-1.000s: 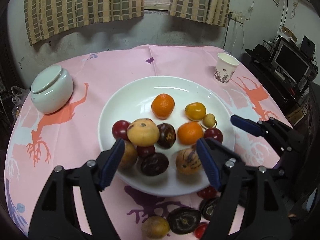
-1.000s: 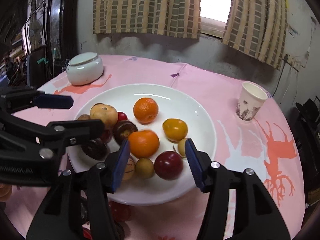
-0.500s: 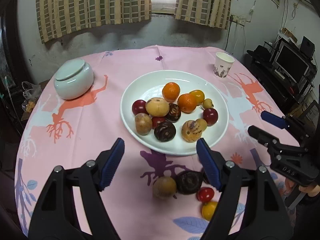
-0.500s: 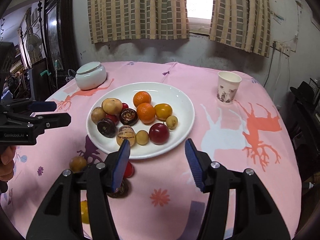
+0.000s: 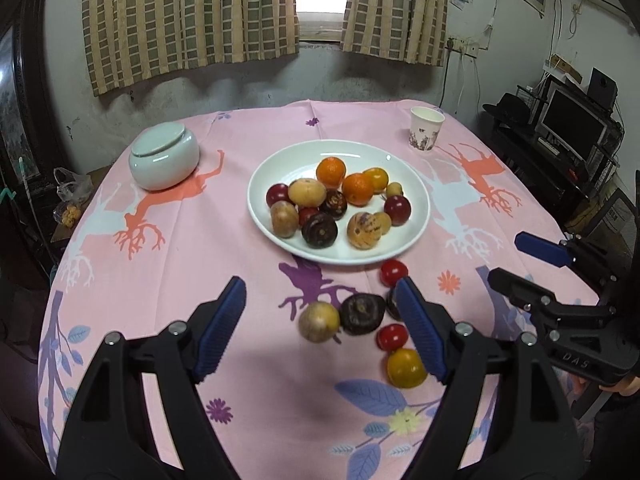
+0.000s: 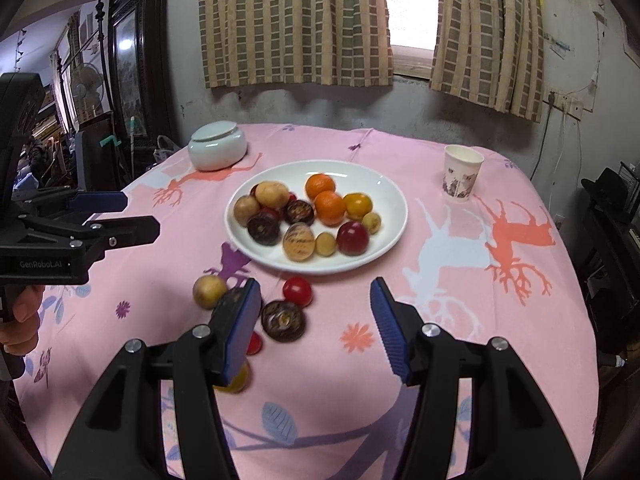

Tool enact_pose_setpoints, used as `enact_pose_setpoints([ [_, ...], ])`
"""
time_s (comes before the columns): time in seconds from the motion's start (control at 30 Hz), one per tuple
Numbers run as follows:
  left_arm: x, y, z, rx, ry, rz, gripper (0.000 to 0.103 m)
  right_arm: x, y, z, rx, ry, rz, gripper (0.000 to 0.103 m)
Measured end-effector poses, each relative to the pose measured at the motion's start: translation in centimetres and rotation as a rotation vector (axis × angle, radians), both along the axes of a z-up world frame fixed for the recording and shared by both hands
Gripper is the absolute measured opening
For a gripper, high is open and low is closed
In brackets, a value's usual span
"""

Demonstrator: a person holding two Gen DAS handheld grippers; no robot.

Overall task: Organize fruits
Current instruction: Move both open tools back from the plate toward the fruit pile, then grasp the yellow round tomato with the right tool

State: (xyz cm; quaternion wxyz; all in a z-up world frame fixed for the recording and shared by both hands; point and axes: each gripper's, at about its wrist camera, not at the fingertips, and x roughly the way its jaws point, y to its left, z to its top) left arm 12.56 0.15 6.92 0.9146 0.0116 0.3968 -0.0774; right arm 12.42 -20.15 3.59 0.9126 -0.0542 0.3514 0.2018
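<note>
A white plate (image 5: 352,156) (image 6: 384,188) in the middle of the pink tablecloth carries several fruits: oranges, red plums, tan and dark purple ones. In front of it lie loose fruits: a tan fruit (image 5: 319,322) (image 6: 209,291), a dark purple fruit (image 5: 362,314) (image 6: 284,320), a red tomato (image 5: 394,273) (image 6: 297,291), a second red one (image 5: 392,337) and a yellow one (image 5: 406,368). My left gripper (image 5: 319,292) hovers above these, its jaws opening with nothing between them. My right gripper (image 6: 315,286) hangs beside it, open and holding nothing.
A pale lidded jar (image 5: 164,158) (image 6: 218,146) sits at the back left of the table, and a paper cup (image 5: 426,134) (image 6: 462,178) at the back right. A desk with a monitor (image 5: 572,124) stands right of the table. A person's hand (image 6: 20,320) grips the left tool.
Both grippers have drawn back from over the plate toward the table's near side and risen a little. The plate looks smaller, and the loose fruits in front of it have come into view.
</note>
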Motion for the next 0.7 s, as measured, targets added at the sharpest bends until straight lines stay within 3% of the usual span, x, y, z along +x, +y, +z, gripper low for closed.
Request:
enact_pose_setpoints([
  [0.27, -2.0, 0.4, -1.9, 0.003, 0.005, 0.025, 0.08, -1.4, 0.8, -1.8, 0.027, 0.074, 0.004, 0.06],
  [0.7, -2.3, 2.3, -5.8, 0.005, 0.067, 0.067, 0.081, -1.6, 7.6, -7.2, -0.115, 0.185, 0.076, 0.06],
])
